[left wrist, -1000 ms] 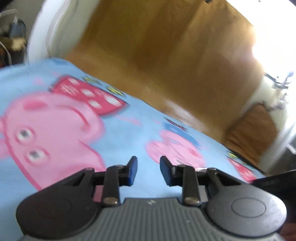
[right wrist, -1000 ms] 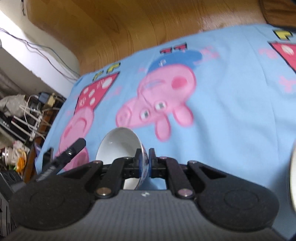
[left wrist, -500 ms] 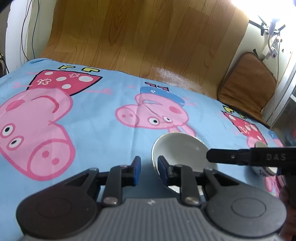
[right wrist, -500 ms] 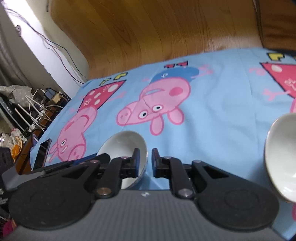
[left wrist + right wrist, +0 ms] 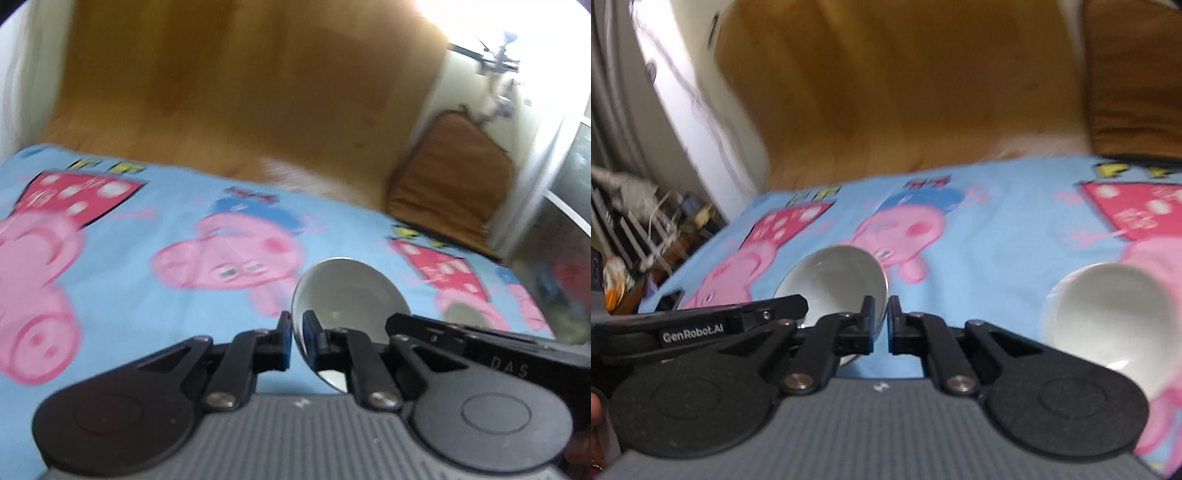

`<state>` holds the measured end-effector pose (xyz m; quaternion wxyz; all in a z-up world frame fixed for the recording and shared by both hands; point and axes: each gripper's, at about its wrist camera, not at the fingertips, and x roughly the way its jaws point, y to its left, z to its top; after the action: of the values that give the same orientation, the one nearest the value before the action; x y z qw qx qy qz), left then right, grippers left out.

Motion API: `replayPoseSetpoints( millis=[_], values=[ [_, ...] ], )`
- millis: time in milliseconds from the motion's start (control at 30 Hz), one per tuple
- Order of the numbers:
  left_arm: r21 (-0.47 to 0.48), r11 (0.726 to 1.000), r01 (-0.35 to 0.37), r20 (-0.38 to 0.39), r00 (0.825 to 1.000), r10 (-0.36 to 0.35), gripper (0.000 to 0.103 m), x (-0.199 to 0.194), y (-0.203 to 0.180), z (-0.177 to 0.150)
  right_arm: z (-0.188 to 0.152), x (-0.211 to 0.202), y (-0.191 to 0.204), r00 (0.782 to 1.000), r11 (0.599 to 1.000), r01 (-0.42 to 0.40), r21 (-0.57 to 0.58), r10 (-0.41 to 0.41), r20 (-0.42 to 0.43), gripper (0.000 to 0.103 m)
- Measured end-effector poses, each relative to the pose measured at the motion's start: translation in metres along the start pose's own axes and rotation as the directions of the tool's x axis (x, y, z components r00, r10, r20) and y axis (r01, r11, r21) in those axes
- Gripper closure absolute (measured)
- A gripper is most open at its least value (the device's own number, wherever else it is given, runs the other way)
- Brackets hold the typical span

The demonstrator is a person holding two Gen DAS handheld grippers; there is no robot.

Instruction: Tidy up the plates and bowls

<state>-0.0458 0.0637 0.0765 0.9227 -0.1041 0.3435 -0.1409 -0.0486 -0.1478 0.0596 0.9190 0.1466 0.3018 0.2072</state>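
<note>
Right wrist: two white bowls [image 5: 834, 273] [image 5: 1108, 310] (blurred), blue cloth [image 5: 997, 229]

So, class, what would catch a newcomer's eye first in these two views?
A bright blue cartoon-pig cloth covers the whole surface. Near its front middle, the left gripper and the right gripper pinch opposite rims of one white bowl. A second white bowl lies off to the right in the right wrist view.

A blue cartoon-pig sheet [image 5: 110, 295] covers the bed. Beyond it lies a wooden floor [image 5: 240, 92], with a brown cushion [image 5: 450, 177] by the wall. Tangled cables [image 5: 653, 218] sit off the sheet's left edge.
</note>
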Motion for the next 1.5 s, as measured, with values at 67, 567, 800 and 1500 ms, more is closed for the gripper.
replayPoseSetpoints(
  millis=[67,567,800,1500],
  values=[
    [0.035,0.999,0.04,-0.005,0.999,-0.04,0.095,0.009,-0.024,0.006,0.001,-0.019,-0.013,0.998,0.999,0.038,0.013,-0.039,0.045,0.094],
    [0.155,0.975,0.157,-0.136,0.981,-0.136,0.095,0.078,-0.123,0.0,-0.016,-0.085,-0.09,0.96,0.962,0.249,0.112,-0.26,0.104,0.093],
    [0.183,0.974,0.137,-0.143,0.983,-0.111,0.094,0.083,-0.127,-0.001,-0.023,-0.08,-0.094,0.957,0.96,0.257,0.109,-0.269,0.113,0.089],
    [0.317,0.947,-0.044,0.123,0.992,0.005,0.085,0.013,-0.11,-0.011,-0.045,-0.148,-0.061,0.847,0.962,0.244,0.118,-0.271,0.456,0.065]
  ],
)
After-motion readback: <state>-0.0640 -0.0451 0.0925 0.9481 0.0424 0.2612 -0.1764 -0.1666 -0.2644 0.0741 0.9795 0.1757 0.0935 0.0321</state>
